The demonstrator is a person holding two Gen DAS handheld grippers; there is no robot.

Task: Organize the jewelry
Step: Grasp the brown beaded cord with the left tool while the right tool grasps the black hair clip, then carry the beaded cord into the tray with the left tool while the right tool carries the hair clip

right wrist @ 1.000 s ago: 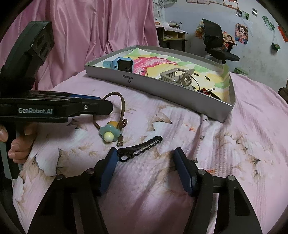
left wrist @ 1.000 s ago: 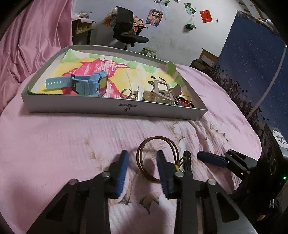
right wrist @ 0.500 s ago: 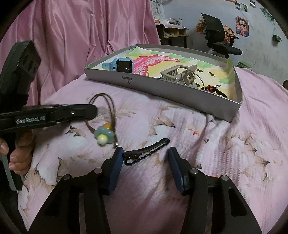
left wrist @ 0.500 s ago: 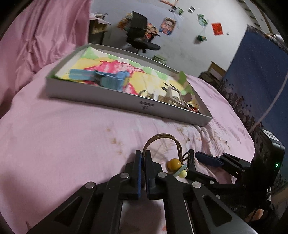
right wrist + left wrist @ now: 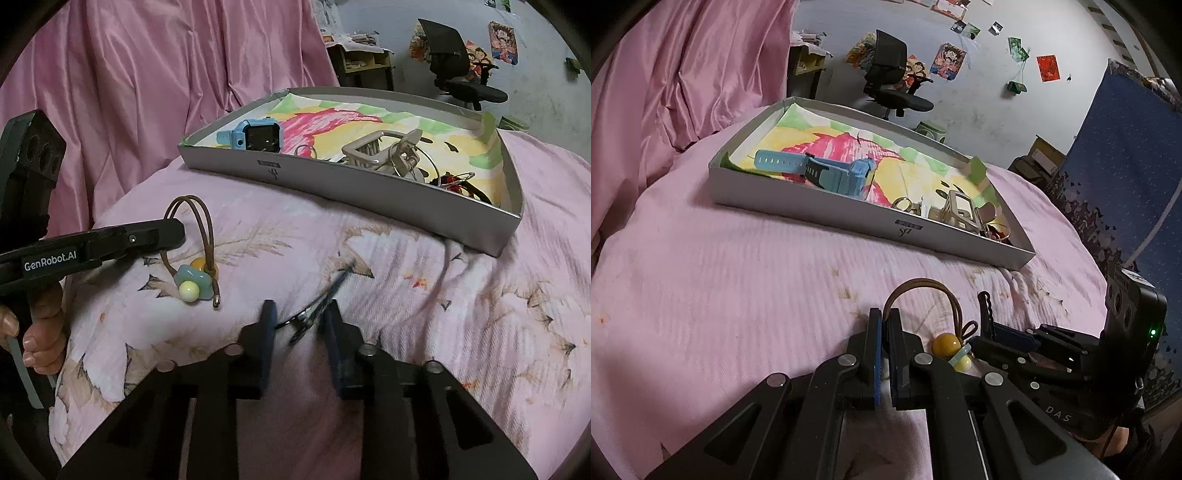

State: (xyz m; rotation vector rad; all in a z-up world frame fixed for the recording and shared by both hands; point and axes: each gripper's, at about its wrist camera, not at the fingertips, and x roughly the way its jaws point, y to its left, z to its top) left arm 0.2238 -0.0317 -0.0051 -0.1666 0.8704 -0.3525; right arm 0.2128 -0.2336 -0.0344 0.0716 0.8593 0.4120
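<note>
The left gripper (image 5: 885,325) is squeezed tight on a brown cord (image 5: 925,286), tipped down. A hand (image 5: 35,332) holds its handle. The right gripper (image 5: 301,321), tipped down too, has just been closing around a black clip (image 5: 317,304).

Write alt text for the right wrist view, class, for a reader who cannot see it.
The right tongs have just been closing around a black hair clip on a pink floral bedspread. To the left, the left tongs pinch a brown hair tie with a flower charm. Behind sits a grey tray holding a blue smartwatch and trinkets.
</note>
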